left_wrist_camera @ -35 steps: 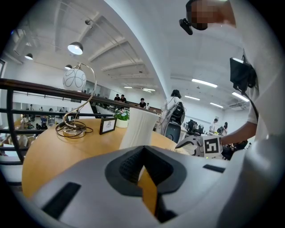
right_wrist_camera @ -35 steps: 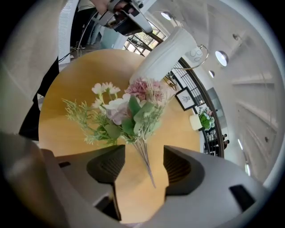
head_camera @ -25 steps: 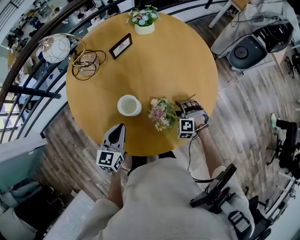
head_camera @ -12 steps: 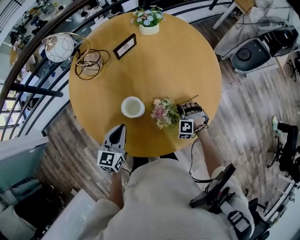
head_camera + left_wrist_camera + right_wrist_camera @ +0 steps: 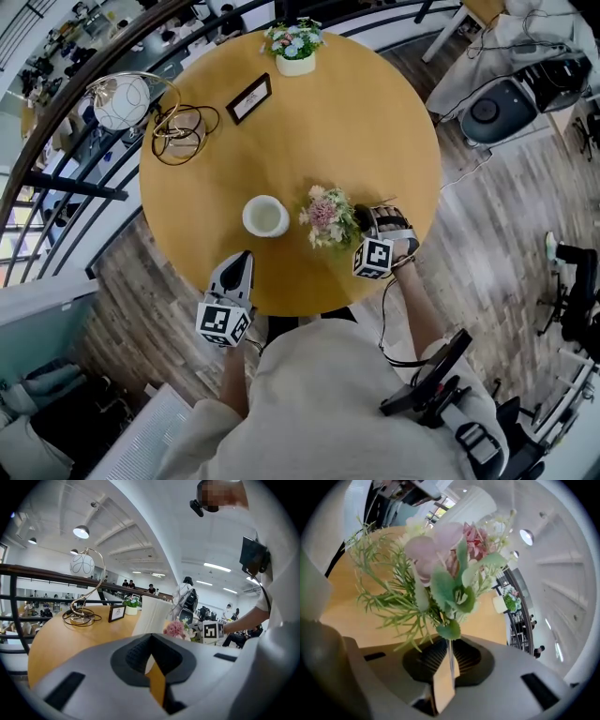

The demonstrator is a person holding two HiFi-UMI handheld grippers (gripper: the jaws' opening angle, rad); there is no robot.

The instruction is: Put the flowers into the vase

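A white vase (image 5: 265,217) stands open-topped on the round wooden table (image 5: 375,122). Just to its right is the bunch of pink flowers and green sprigs (image 5: 328,217), raised off the table. My right gripper (image 5: 361,225) is shut on the thin stems. Its jaws have just been closing with the stems between them. In the right gripper view the blooms (image 5: 445,564) fill the frame above the jaws (image 5: 449,660). My left gripper (image 5: 240,262) hovers at the near table edge, shut and empty, pointing at the vase (image 5: 152,616).
At the table's far side stand a small pot of flowers (image 5: 295,45), a framed card (image 5: 247,97) and a globe lamp on a wire base (image 5: 122,101). A black railing (image 5: 56,183) curves round the left. The person's lap lies below the near edge.
The right gripper closed on the bunch and lifted it off the table, tipping the blooms up and slightly toward the vase. The left gripper kept still.
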